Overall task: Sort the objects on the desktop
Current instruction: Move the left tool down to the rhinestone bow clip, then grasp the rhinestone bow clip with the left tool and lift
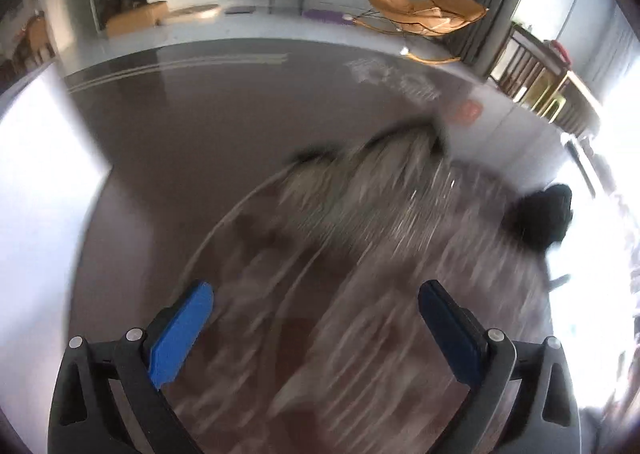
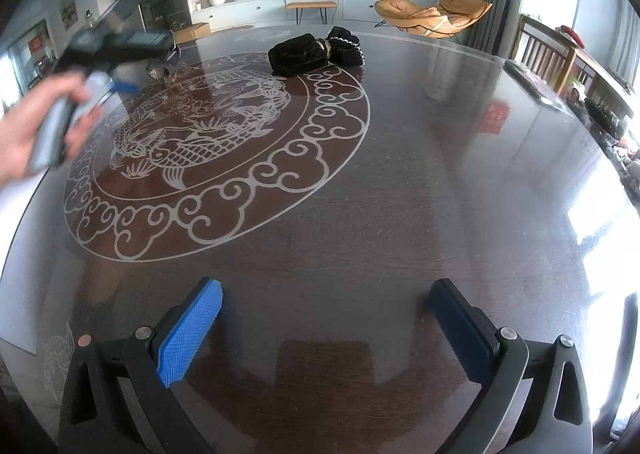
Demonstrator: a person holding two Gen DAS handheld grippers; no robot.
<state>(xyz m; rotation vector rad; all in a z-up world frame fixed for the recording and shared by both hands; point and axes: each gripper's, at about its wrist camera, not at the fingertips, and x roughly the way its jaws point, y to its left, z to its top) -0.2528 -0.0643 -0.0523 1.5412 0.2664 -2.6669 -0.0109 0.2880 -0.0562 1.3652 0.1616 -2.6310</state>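
Dark glossy wood formed one large round table [image 2: 400, 194], inlaid with a single pale fish medallion ringed by cloud scrolls. One black drawstring pouch [image 2: 316, 50], tied with a beaded cord, lay at the medallion's far edge, well apart from both tools. Two handheld grippers were in play. The right gripper [image 2: 326, 328] hovered low over bare tabletop, its two blue pads spread wide and holding nothing. The left gripper [image 1: 316, 328], equally splayed and empty, appeared over a motion-blurred table; one hand [image 2: 36, 130] gripped its handle. Behind stood one television and one tan lounge chair.
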